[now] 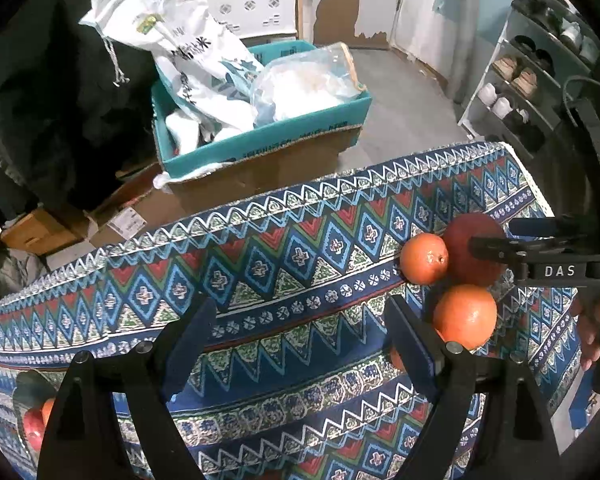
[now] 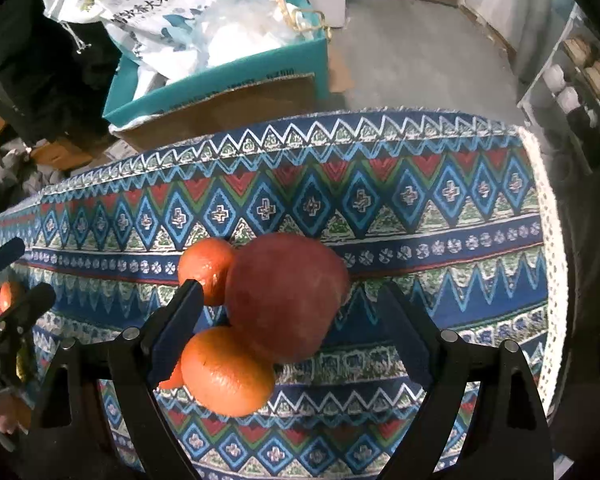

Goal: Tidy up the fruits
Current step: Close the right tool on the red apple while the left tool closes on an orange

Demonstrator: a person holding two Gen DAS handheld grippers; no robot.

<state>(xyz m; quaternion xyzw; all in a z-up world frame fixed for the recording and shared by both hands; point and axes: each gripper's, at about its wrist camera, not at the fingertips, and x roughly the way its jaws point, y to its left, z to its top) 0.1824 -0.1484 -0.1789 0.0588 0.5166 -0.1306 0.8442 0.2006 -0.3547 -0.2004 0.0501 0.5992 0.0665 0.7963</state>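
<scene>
The right gripper (image 2: 288, 312), jaws spread, is straddling the red apple (image 2: 286, 296) (oranges touching its left side) on the tablecloth (image 2: 420, 200). Centre the apple before closing, avoiding the near orange (image 2: 228, 372).

Behind the desk we've got a teal box (image 1: 268, 142) sitting on a brown carton (image 1: 260, 176), stuffed with a white printed bag (image 1: 180, 44) and a clear plastic bag (image 1: 308, 84) of something white. The desk wears a blue zigzag cloth (image 1: 260, 248). Over on the right we see a shoe rack (image 1: 528, 76) with sneakers, grey floor (image 1: 400, 100) in between, more cardboard (image 1: 40, 232) at left.
</scene>
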